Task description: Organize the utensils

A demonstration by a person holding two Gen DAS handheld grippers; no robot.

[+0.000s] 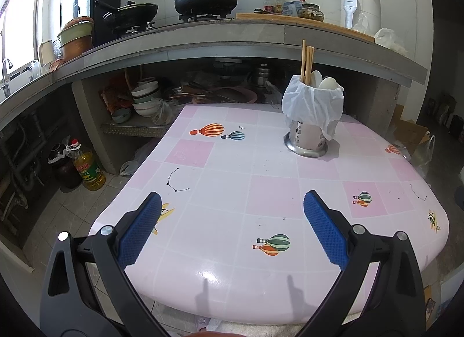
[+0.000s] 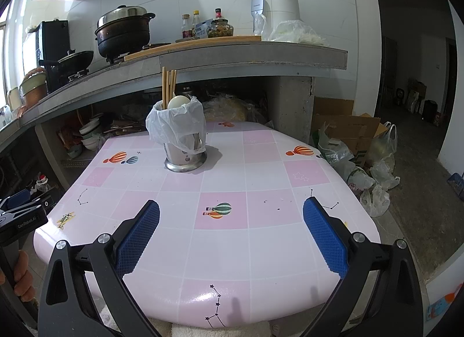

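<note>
- Left gripper (image 1: 232,200) and right gripper (image 2: 231,209): both spread wide, empty, hovering at the worktop (image 2: 261,250) near edge.
- Chopsticks (image 1: 306,60) and spoons (image 1: 326,81) stand upright in bag-lined holder (image 1: 308,137), far side; nothing loose, so I judge sorting done.

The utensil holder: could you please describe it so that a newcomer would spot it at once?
Find the pink-checked table below the kitchen counter. Toward its far side stands a perforated steel utensil holder lined with a white plastic bag. Wooden chopsticks and white spoons stick out of it.
</note>
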